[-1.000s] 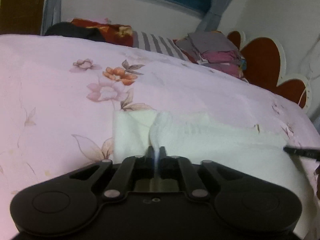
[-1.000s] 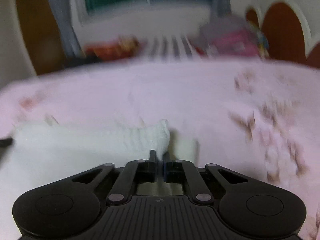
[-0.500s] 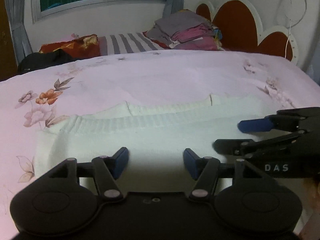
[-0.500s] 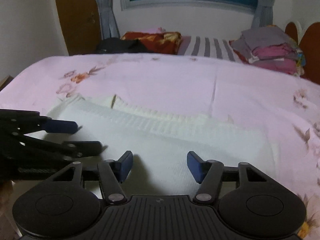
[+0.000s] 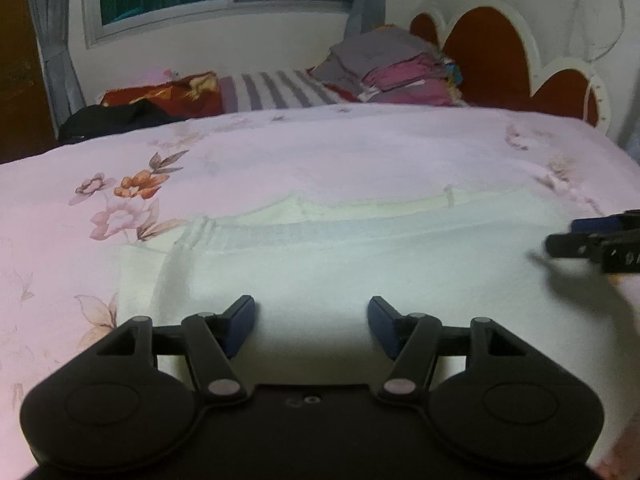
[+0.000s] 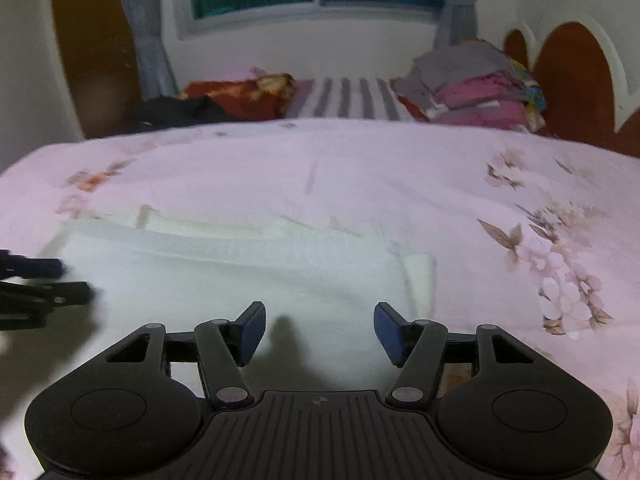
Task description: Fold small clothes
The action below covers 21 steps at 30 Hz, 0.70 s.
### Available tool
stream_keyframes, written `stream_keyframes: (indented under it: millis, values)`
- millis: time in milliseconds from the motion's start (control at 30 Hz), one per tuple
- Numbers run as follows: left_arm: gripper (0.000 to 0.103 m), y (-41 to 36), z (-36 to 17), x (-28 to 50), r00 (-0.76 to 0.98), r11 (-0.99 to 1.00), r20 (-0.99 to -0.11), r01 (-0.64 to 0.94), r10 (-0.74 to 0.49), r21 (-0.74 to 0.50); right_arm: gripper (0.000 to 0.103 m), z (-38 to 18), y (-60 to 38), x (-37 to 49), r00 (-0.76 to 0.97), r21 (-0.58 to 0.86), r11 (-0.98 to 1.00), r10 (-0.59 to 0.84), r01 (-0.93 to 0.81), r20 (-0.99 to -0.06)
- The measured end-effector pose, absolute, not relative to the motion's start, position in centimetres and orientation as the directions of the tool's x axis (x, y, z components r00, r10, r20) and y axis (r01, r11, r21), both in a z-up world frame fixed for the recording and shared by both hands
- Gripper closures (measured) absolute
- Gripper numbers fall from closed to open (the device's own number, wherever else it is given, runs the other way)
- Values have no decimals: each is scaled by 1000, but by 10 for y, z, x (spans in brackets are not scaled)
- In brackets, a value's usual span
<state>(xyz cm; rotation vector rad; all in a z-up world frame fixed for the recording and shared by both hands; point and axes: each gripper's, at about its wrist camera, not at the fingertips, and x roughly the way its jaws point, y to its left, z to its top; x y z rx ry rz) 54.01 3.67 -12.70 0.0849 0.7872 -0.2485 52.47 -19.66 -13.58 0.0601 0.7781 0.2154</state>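
White knit garment flat on bed, both grippers empty.
White garment (image 5: pixel 360 264) lies spread on the pink floral bed sheet (image 5: pixel 320 152), ribbed band along its far edge, one end looks folded under, hard to tell. Left gripper (image 5: pixel 311 322) and right gripper (image 6: pixel 319 330) jaws wide apart, nothing between. No containers; folded clothes pile (image 5: pixel 396 68) at headboard.

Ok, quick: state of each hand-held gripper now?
Left hand-held gripper: open, holding nothing, above the white garment.
Right hand-held gripper: open, holding nothing.
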Motion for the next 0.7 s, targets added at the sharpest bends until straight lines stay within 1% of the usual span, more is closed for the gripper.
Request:
stream_keyframes:
  millis: [133, 300, 367, 467, 567, 600, 633, 667, 700]
  values:
    - [41, 21, -127, 522, 673, 959, -709, 284, -210, -14, 42, -133, -160, 502, 666, 134, 948, 299, -288, -684]
    - [40, 12, -135, 500, 656, 954, -728, 300, -200, 8, 42, -145, -133, 482, 621, 97, 930, 311, -354, -719]
    - [40, 19, -135, 490, 658, 958, -731, 287, -180, 22, 42, -147, -140, 474, 633, 57, 946, 257, -319, -730]
    - [40, 38, -138, 477, 648, 969, -747, 247, -147, 24, 43, -150, -173, 462, 640, 69, 973, 197, -219, -742]
    - [40, 58, -140, 462, 650, 979, -750, 205, -121, 20, 43, -153, -203, 451, 624, 47, 988, 131, -149, -770]
    - [41, 62, -139, 457, 655, 982, -747, 189, -114, 16, 45, -151, -207, 446, 626, 44, 989, 122, -138, -770]
    - [41, 66, -135, 450, 663, 986, -740, 169, -110, 5, 58, -147, -210, 439, 641, 38, 991, 113, -129, -759]
    - [41, 69, -131, 444, 674, 987, -729, 159, -119, -15, 61, -141, -212, 431, 662, 42, 991, 115, -126, -741]
    - [41, 71, -128, 437, 682, 988, -720, 154, -129, -32, 62, -136, -214, 424, 678, 58, 991, 127, -123, -724]
